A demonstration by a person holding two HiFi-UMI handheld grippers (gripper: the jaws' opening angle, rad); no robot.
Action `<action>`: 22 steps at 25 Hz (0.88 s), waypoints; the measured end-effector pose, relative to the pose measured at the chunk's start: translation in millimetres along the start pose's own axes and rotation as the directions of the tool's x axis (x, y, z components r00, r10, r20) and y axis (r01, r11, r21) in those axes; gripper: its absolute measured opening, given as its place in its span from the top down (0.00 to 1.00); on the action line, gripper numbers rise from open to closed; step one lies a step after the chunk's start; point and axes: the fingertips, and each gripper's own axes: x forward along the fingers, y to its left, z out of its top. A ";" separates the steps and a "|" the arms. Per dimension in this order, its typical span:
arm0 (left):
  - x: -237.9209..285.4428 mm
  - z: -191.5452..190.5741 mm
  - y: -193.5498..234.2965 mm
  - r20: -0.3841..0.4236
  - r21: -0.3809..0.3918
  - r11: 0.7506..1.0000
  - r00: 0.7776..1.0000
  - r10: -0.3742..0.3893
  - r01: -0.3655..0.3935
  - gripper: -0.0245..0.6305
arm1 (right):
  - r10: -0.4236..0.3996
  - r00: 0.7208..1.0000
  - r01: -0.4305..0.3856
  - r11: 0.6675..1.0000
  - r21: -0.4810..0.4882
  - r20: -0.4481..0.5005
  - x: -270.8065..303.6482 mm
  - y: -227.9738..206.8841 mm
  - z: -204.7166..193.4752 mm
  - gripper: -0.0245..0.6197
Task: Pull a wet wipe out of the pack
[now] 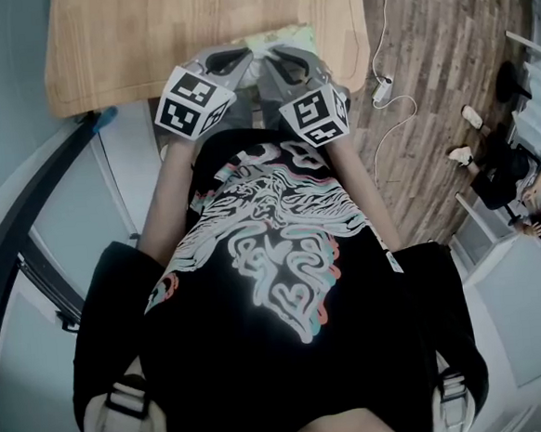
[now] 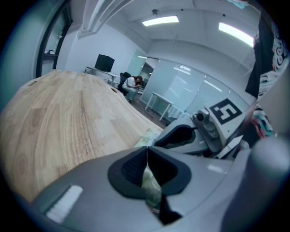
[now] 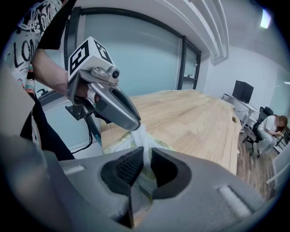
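The left gripper [image 3: 135, 127] is clenched on a white wet wipe [image 3: 141, 138], which rises in a thin twist out of the pale green soft plastic pack [image 1: 284, 38]. The pack lies at the near edge of the light wooden surface [image 1: 144, 34], just in front of the person's black printed T-shirt [image 1: 274, 257]. The right gripper [image 3: 144, 165] grasps the pack, its jaws only narrowly apart on the film.

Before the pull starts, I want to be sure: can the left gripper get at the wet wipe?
Probably yes. The left gripper is shut on the wet wipe that rises from the pack, and nothing stands between them.
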 end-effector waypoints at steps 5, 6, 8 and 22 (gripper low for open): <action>-1.5 0.7 -0.9 0.002 0.002 1.000 1.000 0.002 -0.002 0.97 | 0.005 1.000 -0.005 1.000 0.005 0.005 -0.4 -0.1 0.3 0.88; -1.8 0.6 -0.8 0.002 0.000 1.000 1.000 0.002 -0.002 0.97 | 0.004 1.000 -0.004 1.000 0.005 0.005 -0.3 -0.5 0.3 0.88; -2.3 -0.2 -0.7 0.004 -0.003 1.000 1.000 0.002 -0.002 0.97 | 0.000 1.000 0.000 1.000 -0.002 -0.009 -0.9 -1.4 -1.1 0.88; -7.2 -4.0 1.2 0.006 -0.007 1.000 1.000 0.008 -0.008 0.97 | -0.013 1.000 0.013 1.000 -0.002 -0.008 0.2 -1.7 -2.1 0.88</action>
